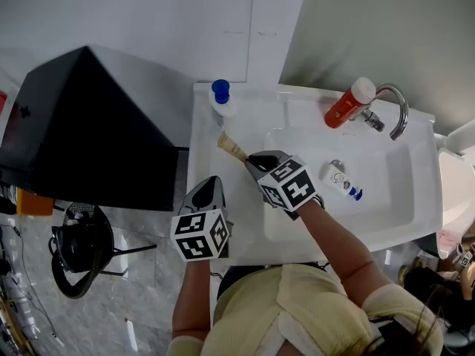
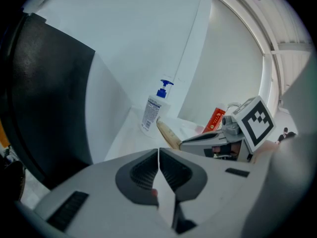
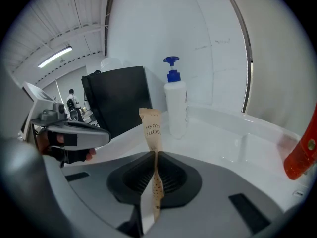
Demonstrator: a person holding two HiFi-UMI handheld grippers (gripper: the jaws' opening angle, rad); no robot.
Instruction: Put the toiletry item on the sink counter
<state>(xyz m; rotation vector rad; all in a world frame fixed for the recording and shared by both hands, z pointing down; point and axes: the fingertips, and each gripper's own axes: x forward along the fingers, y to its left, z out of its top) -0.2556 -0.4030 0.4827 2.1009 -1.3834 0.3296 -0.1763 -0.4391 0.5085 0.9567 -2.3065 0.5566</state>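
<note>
My right gripper [image 1: 254,161] is shut on a tan paper toothbrush packet [image 1: 231,148], held over the left rim of the white sink counter [image 1: 204,154]. From the right gripper view the packet [image 3: 152,133] stands up out of the closed jaws, its printed end toward a white pump bottle [image 3: 175,107]. My left gripper [image 1: 210,191] hovers at the counter's front left corner, jaws shut and empty. Seen from the left gripper view, the packet [image 2: 168,134] pokes out of the right gripper [image 2: 184,144].
The blue-capped pump bottle [image 1: 221,99] stands at the counter's back left corner. A red bottle [image 1: 349,102] leans by the faucet [image 1: 392,110]. A small white tube [image 1: 341,180] lies in the basin. A black box [image 1: 85,124] stands left of the sink.
</note>
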